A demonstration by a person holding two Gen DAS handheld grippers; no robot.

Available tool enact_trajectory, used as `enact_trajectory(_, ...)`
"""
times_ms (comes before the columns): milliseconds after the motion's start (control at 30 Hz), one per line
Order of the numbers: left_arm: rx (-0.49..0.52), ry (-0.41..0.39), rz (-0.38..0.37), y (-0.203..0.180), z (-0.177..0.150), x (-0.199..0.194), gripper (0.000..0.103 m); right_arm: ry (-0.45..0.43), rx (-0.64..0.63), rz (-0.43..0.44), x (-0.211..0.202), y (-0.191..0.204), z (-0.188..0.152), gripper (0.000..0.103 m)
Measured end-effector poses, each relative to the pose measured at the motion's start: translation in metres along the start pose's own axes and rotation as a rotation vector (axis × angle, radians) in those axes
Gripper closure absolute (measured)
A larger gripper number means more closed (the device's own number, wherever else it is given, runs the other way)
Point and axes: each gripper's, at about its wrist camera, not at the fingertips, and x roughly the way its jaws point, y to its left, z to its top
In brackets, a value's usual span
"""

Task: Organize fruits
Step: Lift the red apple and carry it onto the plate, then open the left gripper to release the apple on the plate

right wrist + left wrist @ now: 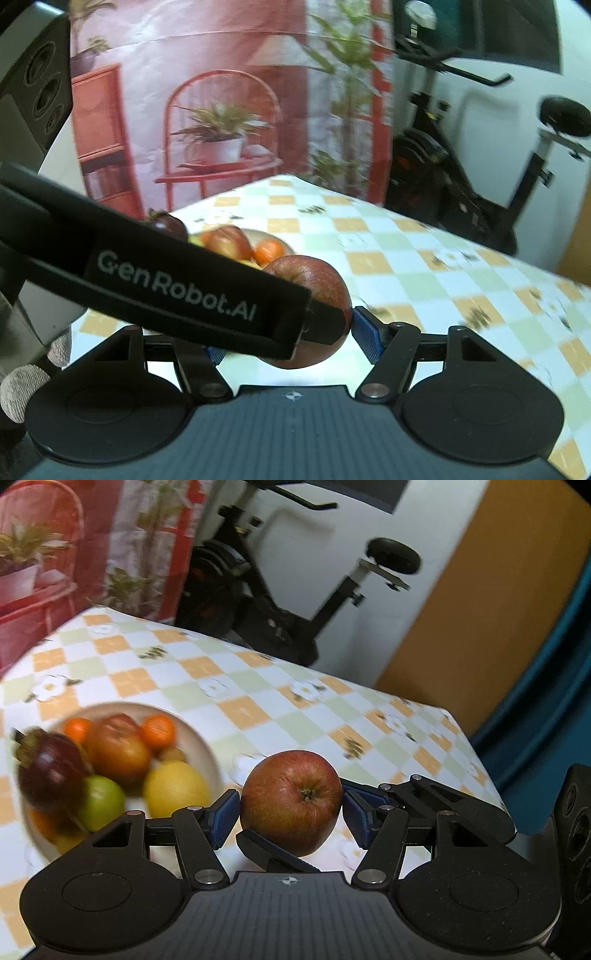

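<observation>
Left view, grip: my left tool (291, 812) is clenched on the red-brown round apple (291, 797), a blue pad against each side.
Left view, crowding: one black finger (277, 853) of the right tool (291, 345) lies across the apple's lower left.
Left view, apple's place: near the desk's right end, just right of the beige round bowl (207, 746).
Left view, bowl: I see a dark purple fruit, a green apple, a yellow lemon, a second red apple and two oranges heaped in it, all blurred.
Left view, edges: the desk (258, 686), under an orange, green and white checked cloth, ends at a far edge, and a corner lies close on the right.
Left view, room: bare cloth lies open from the apple to that far edge. A black exercise bike (280, 602) stands past it.

Right view, grip: the right blue pad (365, 336) touches the apple. The left pad is mostly hidden, so I cannot tell whether this tool is clenched.
Right view, blockage: the left tool's black lettered arm crosses from the left and covers most of the bowl.
Right view, room: open cloth spreads to the right.
Right view only: fingers of a grey knitted glove (26, 387) at the lower left, and a red printed backdrop (221, 122) behind the desk.
</observation>
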Motion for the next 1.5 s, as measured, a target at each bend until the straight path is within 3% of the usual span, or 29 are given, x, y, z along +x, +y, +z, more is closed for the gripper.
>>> enact_trajectory(267, -0.020, 0.023, 0.078, 0.044, 0.037, -0.003, 0.040, -0.042, 0.014, 0.119, 0.047, 0.017, 0.031, 0.034)
enact_trajectory(533, -0.042, 0.089, 0.111, 0.070, 0.048, 0.003, 0.040, -0.017, 0.006, 0.184, 0.083, 0.029, 0.043, 0.034)
enact_trajectory(1133, -0.054, 0.070, 0.148, 0.074, 0.045, -0.003, 0.039, 0.001, -0.031, 0.188, 0.098, 0.037, 0.043, 0.033)
enact_trajectory(1500, -0.040, 0.051, 0.161, 0.073, 0.044, -0.006, 0.038, 0.004, -0.057, 0.173, 0.096, 0.043, 0.039, 0.025)
